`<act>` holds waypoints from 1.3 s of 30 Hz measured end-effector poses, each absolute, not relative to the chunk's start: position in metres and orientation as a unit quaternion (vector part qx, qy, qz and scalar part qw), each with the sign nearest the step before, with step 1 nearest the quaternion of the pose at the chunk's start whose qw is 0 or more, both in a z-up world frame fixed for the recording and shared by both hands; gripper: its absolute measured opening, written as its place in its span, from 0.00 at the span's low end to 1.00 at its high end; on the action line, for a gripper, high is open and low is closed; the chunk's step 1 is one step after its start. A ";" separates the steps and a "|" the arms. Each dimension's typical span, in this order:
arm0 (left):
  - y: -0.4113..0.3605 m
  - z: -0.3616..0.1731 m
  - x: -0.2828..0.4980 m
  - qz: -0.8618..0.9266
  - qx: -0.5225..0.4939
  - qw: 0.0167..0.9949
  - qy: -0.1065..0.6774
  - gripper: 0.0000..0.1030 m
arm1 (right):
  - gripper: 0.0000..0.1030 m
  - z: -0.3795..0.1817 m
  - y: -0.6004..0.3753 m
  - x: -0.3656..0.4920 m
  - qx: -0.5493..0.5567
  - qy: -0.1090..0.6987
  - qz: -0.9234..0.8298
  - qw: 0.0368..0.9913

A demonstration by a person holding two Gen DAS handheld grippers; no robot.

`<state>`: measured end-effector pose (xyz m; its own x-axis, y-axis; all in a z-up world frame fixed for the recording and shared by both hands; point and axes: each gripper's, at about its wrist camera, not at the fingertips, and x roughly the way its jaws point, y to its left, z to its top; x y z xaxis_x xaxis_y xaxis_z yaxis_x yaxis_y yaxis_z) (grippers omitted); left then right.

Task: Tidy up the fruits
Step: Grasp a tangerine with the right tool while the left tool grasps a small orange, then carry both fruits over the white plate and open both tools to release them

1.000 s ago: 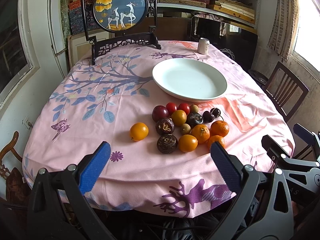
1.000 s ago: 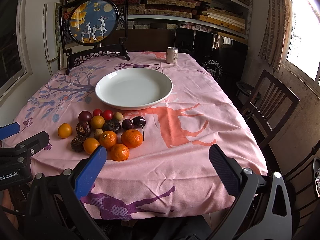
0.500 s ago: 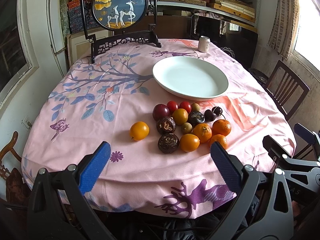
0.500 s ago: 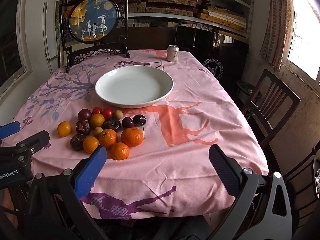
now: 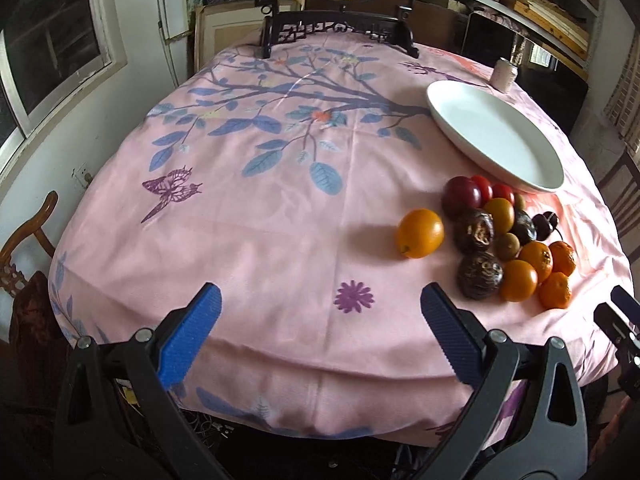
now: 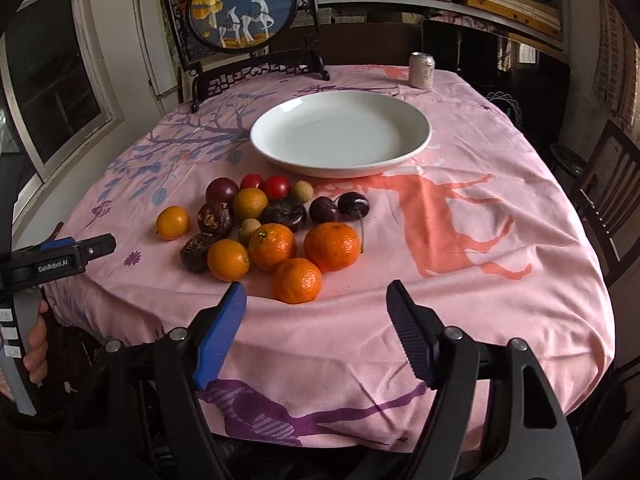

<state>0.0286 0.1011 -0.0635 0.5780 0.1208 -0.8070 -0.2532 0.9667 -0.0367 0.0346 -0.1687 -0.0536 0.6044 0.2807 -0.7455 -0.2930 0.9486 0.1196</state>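
A pile of fruits (image 6: 276, 224) lies on the pink tablecloth in front of a white empty plate (image 6: 340, 134): oranges, dark passion fruits, a plum, red tomatoes, cherries, small brown longans. One orange (image 6: 172, 222) lies apart at the left; it also shows in the left wrist view (image 5: 420, 233). My right gripper (image 6: 316, 312) is open and empty, just in front of the nearest mandarin (image 6: 297, 280). My left gripper (image 5: 320, 312) is open and empty over the cloth's front edge, left of the pile (image 5: 508, 240). The plate (image 5: 496, 136) is at its far right.
A round deer-picture screen on a black stand (image 6: 244, 12) stands at the table's far side. A drink can (image 6: 422, 70) stands behind the plate. Wooden chairs (image 6: 612, 196) stand at the right. A wall and window lie to the left (image 5: 52, 52).
Both grippers have moved forward toward the table. The left view has swung left, so the fruit now sits at its right. The right gripper has closed in on the mandarins.
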 end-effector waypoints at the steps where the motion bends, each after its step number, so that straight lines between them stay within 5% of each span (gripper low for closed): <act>1: 0.105 -0.064 0.029 0.108 -0.078 0.884 0.448 0.98 | 0.68 -0.058 -0.162 0.038 -0.015 0.419 0.167 0.892; 7: 0.108 -0.072 0.036 0.107 -0.078 0.879 0.457 0.98 | 0.39 -0.087 -0.141 0.067 -0.027 0.464 0.170 0.869; 25: 0.065 -0.105 0.095 0.059 -0.046 0.874 0.480 0.98 | 0.36 -0.082 -0.166 0.060 -0.006 0.461 0.161 0.872; 29: 0.059 -0.107 0.105 0.038 -0.043 0.881 0.470 0.73 | 0.36 -0.082 -0.169 0.058 0.002 0.463 0.163 0.871; 32: 0.056 -0.104 0.106 0.015 -0.047 0.886 0.461 0.41 | 0.36 -0.082 -0.171 0.058 0.006 0.464 0.163 0.871; 39: 0.053 -0.095 0.097 0.002 -0.058 0.887 0.458 0.37 | 0.36 -0.081 -0.174 0.057 0.012 0.459 0.166 0.873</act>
<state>0.0966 0.0533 -0.0955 0.5807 -0.0483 -0.8127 -0.0571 0.9934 -0.0999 0.0574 -0.1742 -0.0813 0.5243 0.3012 -0.7965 -0.2787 0.9445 0.1738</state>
